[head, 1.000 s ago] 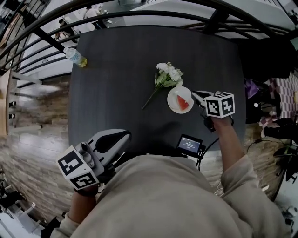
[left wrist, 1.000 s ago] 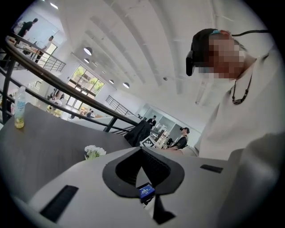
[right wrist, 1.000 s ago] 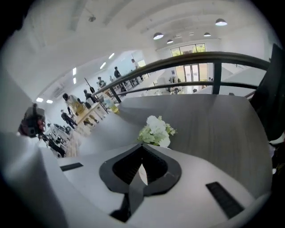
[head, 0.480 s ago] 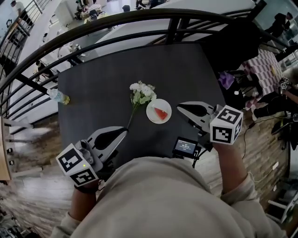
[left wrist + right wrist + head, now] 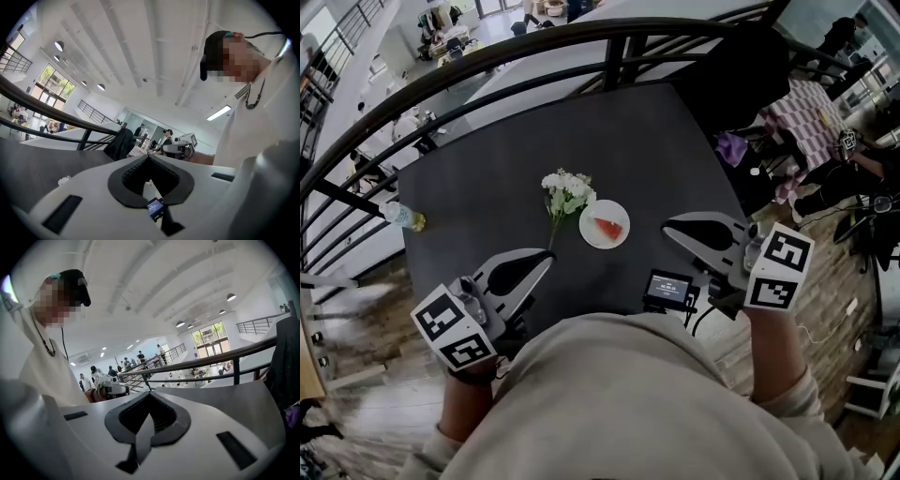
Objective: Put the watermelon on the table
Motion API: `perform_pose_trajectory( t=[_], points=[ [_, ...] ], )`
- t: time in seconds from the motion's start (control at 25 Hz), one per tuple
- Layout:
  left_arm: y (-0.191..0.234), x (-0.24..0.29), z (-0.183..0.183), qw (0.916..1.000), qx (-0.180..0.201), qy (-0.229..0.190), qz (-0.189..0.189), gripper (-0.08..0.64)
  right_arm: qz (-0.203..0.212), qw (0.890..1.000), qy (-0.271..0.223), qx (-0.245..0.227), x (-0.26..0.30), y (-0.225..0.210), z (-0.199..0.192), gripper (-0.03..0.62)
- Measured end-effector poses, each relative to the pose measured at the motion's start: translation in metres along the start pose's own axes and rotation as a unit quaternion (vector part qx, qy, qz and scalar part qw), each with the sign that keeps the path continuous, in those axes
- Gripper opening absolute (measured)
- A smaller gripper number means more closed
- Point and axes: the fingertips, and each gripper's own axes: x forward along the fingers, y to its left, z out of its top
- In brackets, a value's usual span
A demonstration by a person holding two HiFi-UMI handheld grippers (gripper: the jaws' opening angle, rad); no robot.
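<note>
Worktop (image 5: 609,131), dark and matte, fills the middle of the head view, with a black railing (image 5: 534,42) curving along its far side. At the far left edge sits a small bottle (image 5: 403,217) of yellowish liquid. Next comes the left tool (image 5: 546,261), held over the near edge. Its jaws are closed tip to tip, with nothing between them. Just beyond its tips starts the stem of a bunch of white flowers (image 5: 565,192), which lies flat with its blooms pointing away from the person. Beside the blooms, to the right, stands a white plate (image 5: 591,236), and the red wedge of watermelon (image 5: 608,228) lies on it. A small lit screen (image 5: 667,289) sits at the near edge. Furthest right, the right tool (image 5: 667,228) hangs clear of the plate, its jaws pressed together and empty.
</note>
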Motion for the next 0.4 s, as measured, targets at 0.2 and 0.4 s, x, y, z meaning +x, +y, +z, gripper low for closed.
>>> perform_pose_trajectory(
  t=[0.2,0.4],
  points=[
    [0.005,-0.007,0.006,0.9999,0.01,0.0,0.005,0.005,-0.006,1.0,0.0,-0.021,0.004,0.005,0.004,0.015],
    [0.003,-0.007,0.011,0.9998,0.016,0.0,0.013,0.005,-0.019,0.999,0.001,-0.026,0.003,-0.003,0.001,0.015]
  ],
)
